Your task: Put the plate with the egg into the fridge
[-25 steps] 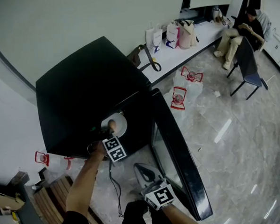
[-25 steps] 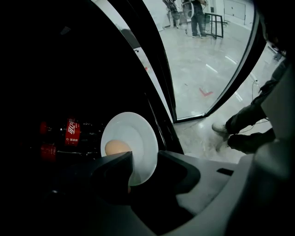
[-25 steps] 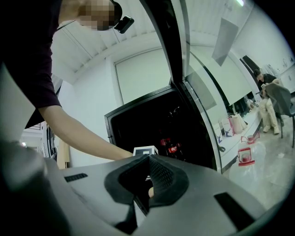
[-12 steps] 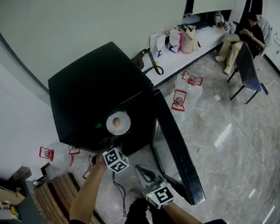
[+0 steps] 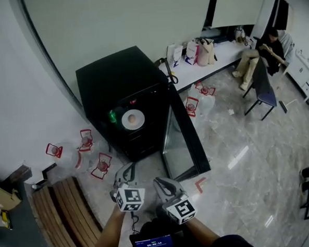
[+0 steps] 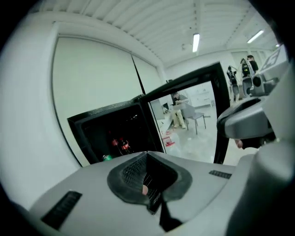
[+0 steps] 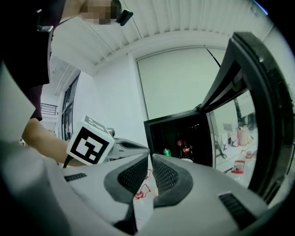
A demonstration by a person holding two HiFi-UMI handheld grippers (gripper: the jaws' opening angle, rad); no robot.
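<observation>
Head view, centre-left: the black fridge [image 5: 121, 80] stands with its door [image 5: 184, 137] swung open toward the lower right. The white plate [image 5: 133, 119] with the egg [image 5: 134, 118] lies on a shelf inside the fridge, just right of a green can [image 5: 112, 116]. At bottom centre I hold both tools well apart from the fridge. My left gripper [image 5: 122, 172] has its jaws closing fully together, with nothing between them. My right gripper [image 5: 160, 182] is likewise pinched to a bare slit and empty.
</observation>
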